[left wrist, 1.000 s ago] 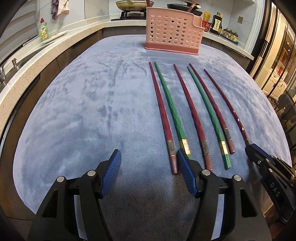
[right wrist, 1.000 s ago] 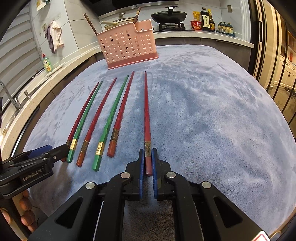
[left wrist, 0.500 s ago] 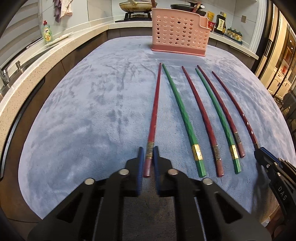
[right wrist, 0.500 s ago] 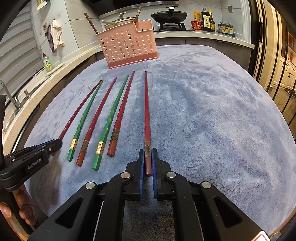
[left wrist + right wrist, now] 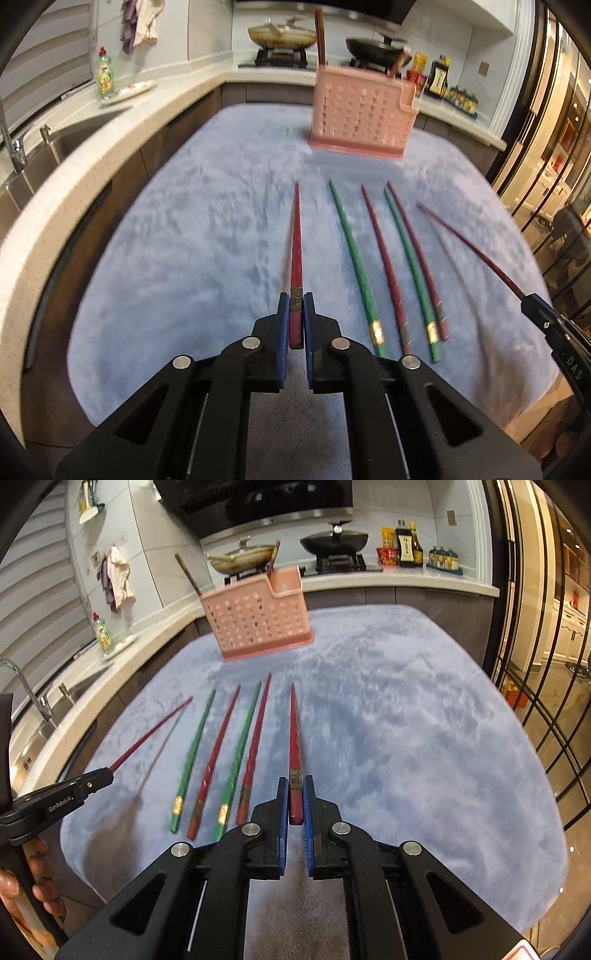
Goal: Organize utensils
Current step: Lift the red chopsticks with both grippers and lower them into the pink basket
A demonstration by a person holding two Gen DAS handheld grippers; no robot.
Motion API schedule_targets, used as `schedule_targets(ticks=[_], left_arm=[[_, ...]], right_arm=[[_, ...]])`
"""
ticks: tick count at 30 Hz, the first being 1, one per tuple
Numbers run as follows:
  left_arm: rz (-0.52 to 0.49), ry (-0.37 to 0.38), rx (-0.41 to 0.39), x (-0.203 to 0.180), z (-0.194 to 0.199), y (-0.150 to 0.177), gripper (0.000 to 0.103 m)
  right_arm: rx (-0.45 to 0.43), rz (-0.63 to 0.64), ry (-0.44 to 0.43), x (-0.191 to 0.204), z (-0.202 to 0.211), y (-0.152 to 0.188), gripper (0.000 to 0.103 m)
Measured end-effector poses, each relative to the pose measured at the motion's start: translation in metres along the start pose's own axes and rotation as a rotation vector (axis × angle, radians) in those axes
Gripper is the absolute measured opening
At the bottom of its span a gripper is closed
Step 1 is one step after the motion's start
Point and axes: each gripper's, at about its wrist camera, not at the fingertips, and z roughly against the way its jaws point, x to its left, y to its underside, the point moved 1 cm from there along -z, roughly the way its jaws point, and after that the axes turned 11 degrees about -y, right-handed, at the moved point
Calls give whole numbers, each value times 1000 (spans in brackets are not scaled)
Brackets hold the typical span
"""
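Note:
My left gripper (image 5: 294,297) is shut on the thick end of a red chopstick (image 5: 296,243), which hangs above the blue-grey cloth (image 5: 207,236) and points at the pink holder (image 5: 360,114). My right gripper (image 5: 295,780) is shut on another red chopstick (image 5: 294,727), also lifted off the cloth. Between the two, several chopsticks lie side by side: a green one (image 5: 354,254), a red one (image 5: 386,266), a second green one (image 5: 408,266) and a second red one (image 5: 424,266). Each gripper shows at the edge of the other's view, the right gripper (image 5: 532,301) and the left gripper (image 5: 105,773).
The pink holder (image 5: 258,622) stands at the cloth's far end with two sticks poking out. Behind it are a stove with pans (image 5: 334,541) and sauce bottles (image 5: 406,548). A sink, tap (image 5: 26,686) and soap bottle (image 5: 101,633) line the left counter. A hand (image 5: 40,878) holds the left gripper.
My left gripper shifted to the leftmost red chopstick and shut on it. Both grippers then rose, lifting their red chopsticks off the cloth; the holder now looks farther below.

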Motion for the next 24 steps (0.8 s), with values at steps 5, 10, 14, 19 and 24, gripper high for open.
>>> schedule_targets(ticks=[5,10,14,19,24], left_arm=[[37,17,-62,9,26,-31,7],[54,31,-108,13,43,-66,7],[58,41,-143,12,49,-96,7],[64,54,-188,6,53,-138,7],[70,70,-225,2,57,-174,7]], right_arm=[[-79,19,-10,5,24,-40,7],[-150,21,-38,6,38,-79,7],[-193,16,-49,5,42,-109,7],[-240,10,-67,4,41,-147,7],[-284,21,-96,10,41,-182,7]])
